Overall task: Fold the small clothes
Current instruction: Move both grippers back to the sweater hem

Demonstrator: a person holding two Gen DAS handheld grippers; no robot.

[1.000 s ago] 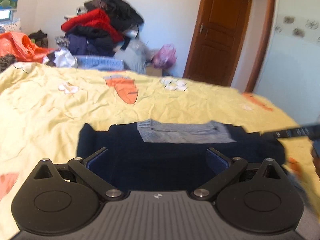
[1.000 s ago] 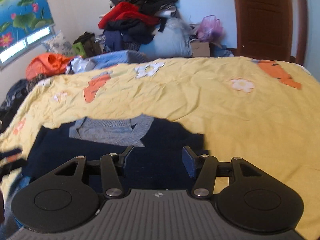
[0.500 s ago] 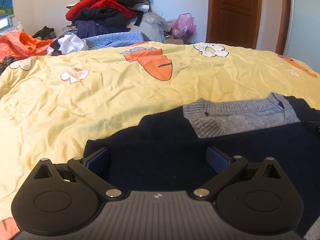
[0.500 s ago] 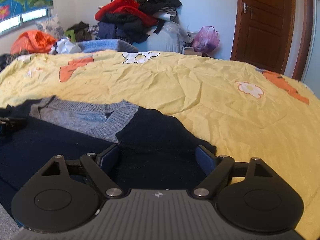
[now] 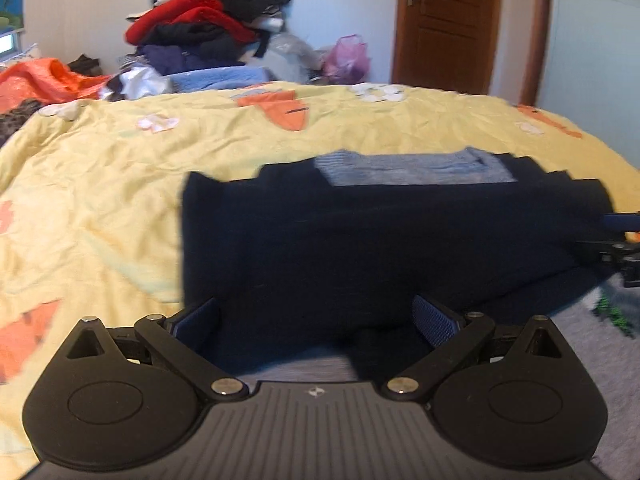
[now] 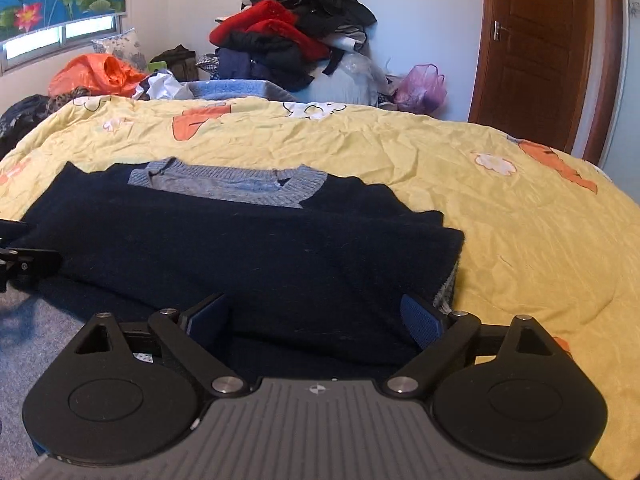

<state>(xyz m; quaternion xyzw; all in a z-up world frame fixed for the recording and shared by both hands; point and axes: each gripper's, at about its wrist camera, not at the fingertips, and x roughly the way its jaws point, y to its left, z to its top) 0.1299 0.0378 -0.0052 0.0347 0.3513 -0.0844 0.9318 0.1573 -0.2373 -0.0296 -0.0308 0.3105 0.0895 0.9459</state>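
Observation:
A dark navy sweater with a grey knit collar lies folded on the yellow bedspread; it also shows in the right wrist view with its collar at the far edge. My left gripper is open over the sweater's near left part. My right gripper is open over its near right part. Each gripper's tip shows at the other view's edge, the right one and the left one.
A pile of clothes is stacked against the far wall beyond the bed. An orange bag lies at the far left, a pink bag by the wooden door. Grey fabric lies at the near edge.
Both grippers have pulled back toward the near edge, so more of the sweater shows. Both stay open. The sweater lies in the same place.

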